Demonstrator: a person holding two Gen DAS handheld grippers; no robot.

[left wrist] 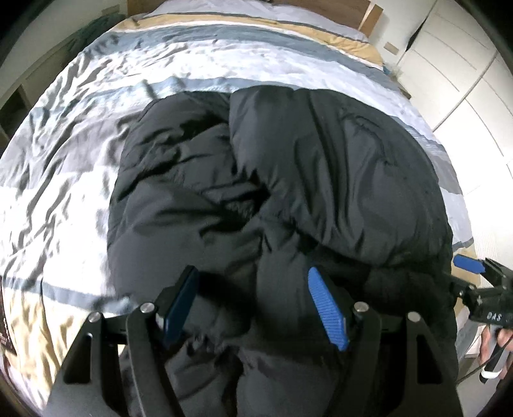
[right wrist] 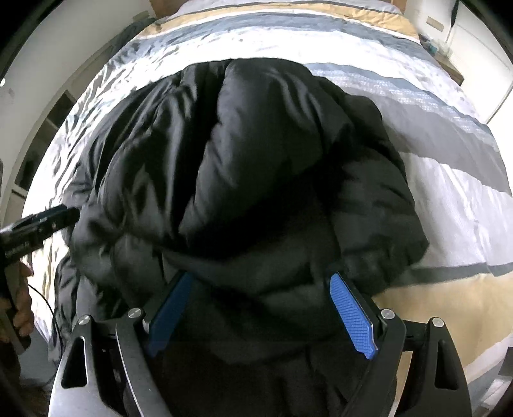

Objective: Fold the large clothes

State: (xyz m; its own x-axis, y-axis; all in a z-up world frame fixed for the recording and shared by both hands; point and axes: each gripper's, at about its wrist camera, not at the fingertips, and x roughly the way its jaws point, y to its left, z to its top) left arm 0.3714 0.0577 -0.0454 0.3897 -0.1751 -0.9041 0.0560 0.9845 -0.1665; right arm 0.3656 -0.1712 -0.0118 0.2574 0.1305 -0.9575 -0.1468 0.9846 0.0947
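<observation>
A big black puffer jacket [left wrist: 272, 179] lies bunched on the bed, its near end under both grippers; it also fills the right wrist view [right wrist: 256, 166]. My left gripper [left wrist: 253, 279] is open, its blue pads [left wrist: 327, 308] spread wide over the jacket's near edge with fabric between them. My right gripper [right wrist: 259, 282] is open too, its blue pads [right wrist: 351, 314] straddling the near hem. The right gripper also shows at the right edge of the left wrist view [left wrist: 481, 282]. The left gripper shows at the left edge of the right wrist view [right wrist: 41, 224].
The jacket rests on a bed with a striped white, grey and tan cover [left wrist: 80, 160], also seen in the right wrist view [right wrist: 449, 192]. White wardrobe doors [left wrist: 465, 80] stand to the right. Shelving [right wrist: 38, 144] stands left of the bed. A wooden headboard [left wrist: 288, 4] is at the far end.
</observation>
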